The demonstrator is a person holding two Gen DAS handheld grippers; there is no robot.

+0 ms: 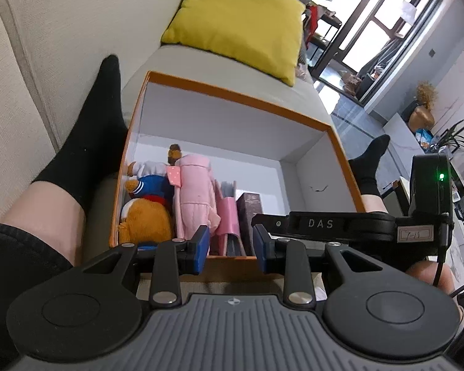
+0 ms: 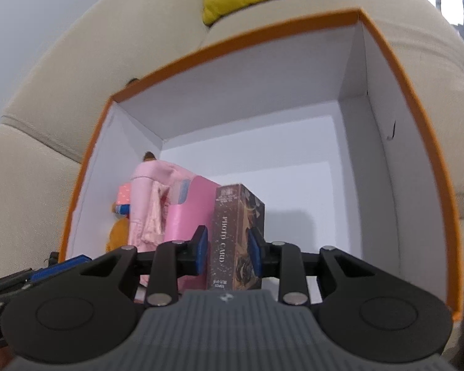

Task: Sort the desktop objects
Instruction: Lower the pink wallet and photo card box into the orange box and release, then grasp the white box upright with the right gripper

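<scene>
the right claw [image 2: 227, 249] stood released astride the upright brown cardboard photo-card box [image 2: 236, 235], apparently shelved beside toys inside the orange-rimmed white carton [image 2: 232, 40].

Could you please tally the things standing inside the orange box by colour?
Pink: 2, the pouch and the wallet
Brown: 1, the card box
Orange-brown: 1, the plush bear
Total: 4

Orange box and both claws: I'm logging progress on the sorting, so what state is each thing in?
Orange box: open, lidless, partly filled.
Photo card box: upright, between right claw pads, gap visible.
Pink pouch: upright.
Plush bear: against left wall.
Left claw: open, empty.
</scene>
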